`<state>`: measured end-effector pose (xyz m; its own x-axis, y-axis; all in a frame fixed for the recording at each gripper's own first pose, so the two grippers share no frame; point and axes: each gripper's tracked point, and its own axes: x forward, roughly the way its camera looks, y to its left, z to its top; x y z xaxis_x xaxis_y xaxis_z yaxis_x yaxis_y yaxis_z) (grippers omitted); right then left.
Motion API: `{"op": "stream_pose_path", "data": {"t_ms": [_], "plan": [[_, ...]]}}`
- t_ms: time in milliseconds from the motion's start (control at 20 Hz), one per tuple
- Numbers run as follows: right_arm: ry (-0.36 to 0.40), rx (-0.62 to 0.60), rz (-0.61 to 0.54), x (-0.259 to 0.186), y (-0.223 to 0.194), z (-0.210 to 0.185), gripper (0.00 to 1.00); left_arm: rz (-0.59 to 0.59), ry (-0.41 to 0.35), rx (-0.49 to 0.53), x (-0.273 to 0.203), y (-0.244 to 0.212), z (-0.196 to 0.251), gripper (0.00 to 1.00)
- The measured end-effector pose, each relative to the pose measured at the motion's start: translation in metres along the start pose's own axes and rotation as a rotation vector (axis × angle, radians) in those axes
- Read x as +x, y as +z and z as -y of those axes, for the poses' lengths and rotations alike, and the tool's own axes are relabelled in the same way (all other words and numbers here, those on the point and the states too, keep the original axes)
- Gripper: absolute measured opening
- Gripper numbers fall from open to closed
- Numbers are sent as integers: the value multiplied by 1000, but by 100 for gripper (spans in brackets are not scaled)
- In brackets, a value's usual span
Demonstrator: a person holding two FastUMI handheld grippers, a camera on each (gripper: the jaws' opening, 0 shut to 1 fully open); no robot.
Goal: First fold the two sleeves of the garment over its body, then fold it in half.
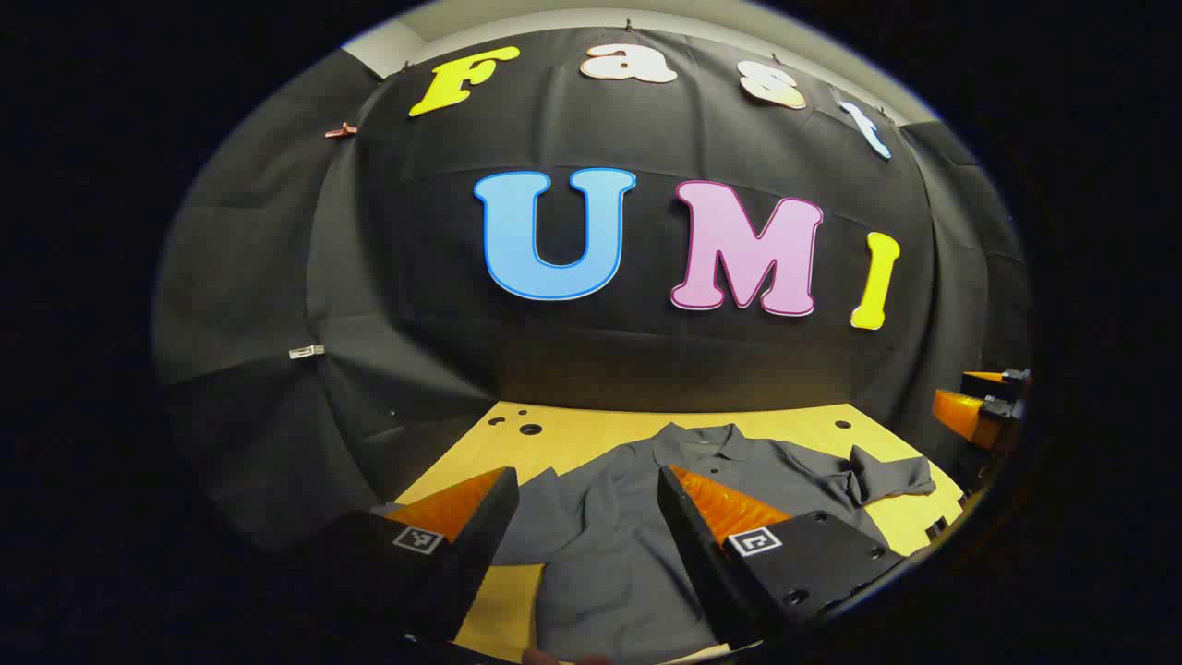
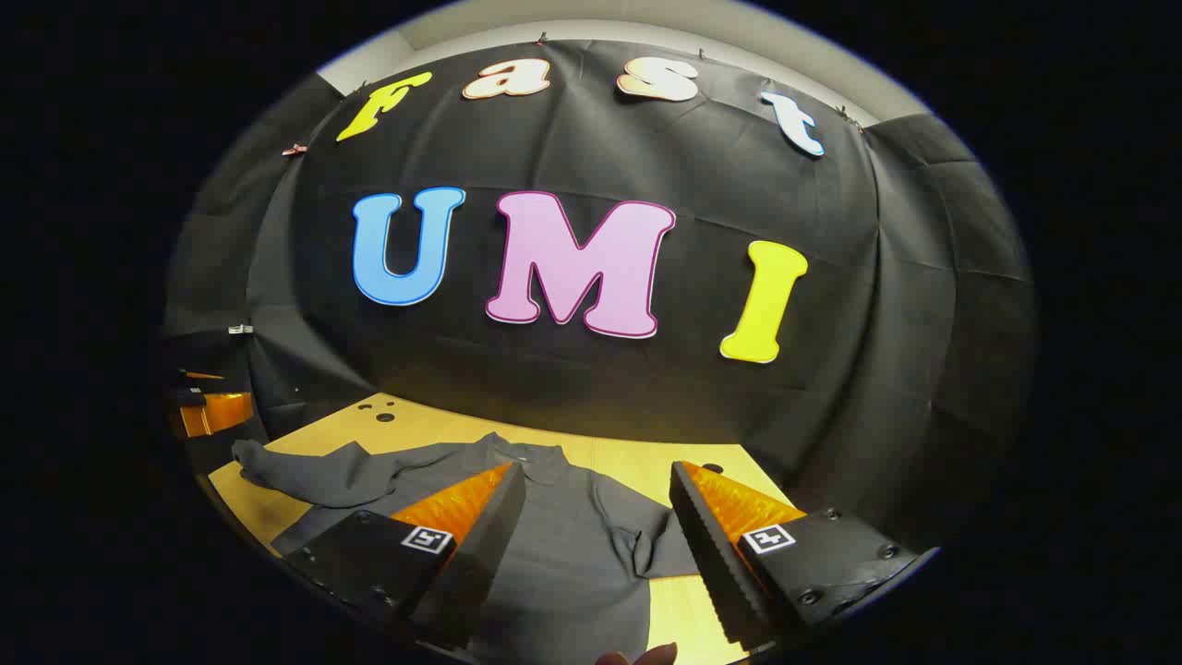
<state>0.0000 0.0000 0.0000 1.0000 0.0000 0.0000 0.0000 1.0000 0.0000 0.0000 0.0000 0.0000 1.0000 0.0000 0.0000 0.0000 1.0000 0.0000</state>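
Left gripper view: I see a dark grey collared shirt [image 1: 637, 517] lying flat, front up, on a pale wooden table [image 1: 572, 439], its collar [image 1: 697, 441] toward the black cloth wall. I will place everything relative to that collar. My left gripper [image 1: 586, 513] hangs above the shirt's body, on my side of the collar, with its fingers spread wide and nothing between them. I judge it is held open and high so I can choose a sleeve before coming down. Out to the right of the collar, one short sleeve [image 1: 886, 476] lies crumpled on the table, not yet folded over the body. Far right of the collar, at the picture's edge, the other gripper [image 1: 983, 406] shows in part.

In the right gripper view, the right gripper [image 2: 600, 517] also hovers on my side of the collar [image 2: 540, 457], fingers spread apart and empty. A sleeve [image 2: 305, 476] stretches out left of the collar; another sleeve [image 2: 646, 545] bunches just below and right of it. Both sleeves appear unfolded, so I judge the task has not started.
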Motion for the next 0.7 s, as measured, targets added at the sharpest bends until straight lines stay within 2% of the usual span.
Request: {"op": "stream_pose_path", "data": {"t_ms": [400,450,500,550,600,700], "plan": [[-9,4,-13,-6,-5,4,98,-35,-47,3,2,-13,16,96],[-11,3,-12,-7,-5,6,98,-36,-50,7,2,-13,19,92],[-14,1,-13,-6,-5,7,98,-36,-51,12,2,-13,20,95],[-15,1,-14,-7,-6,9,98,-36,-52,13,2,-13,21,92],[-16,2,-15,-7,-6,10,98,-36,-55,11,3,-13,22,96],[-18,1,-20,-8,-8,10,98,-44,-59,5,4,-15,25,96]]}}
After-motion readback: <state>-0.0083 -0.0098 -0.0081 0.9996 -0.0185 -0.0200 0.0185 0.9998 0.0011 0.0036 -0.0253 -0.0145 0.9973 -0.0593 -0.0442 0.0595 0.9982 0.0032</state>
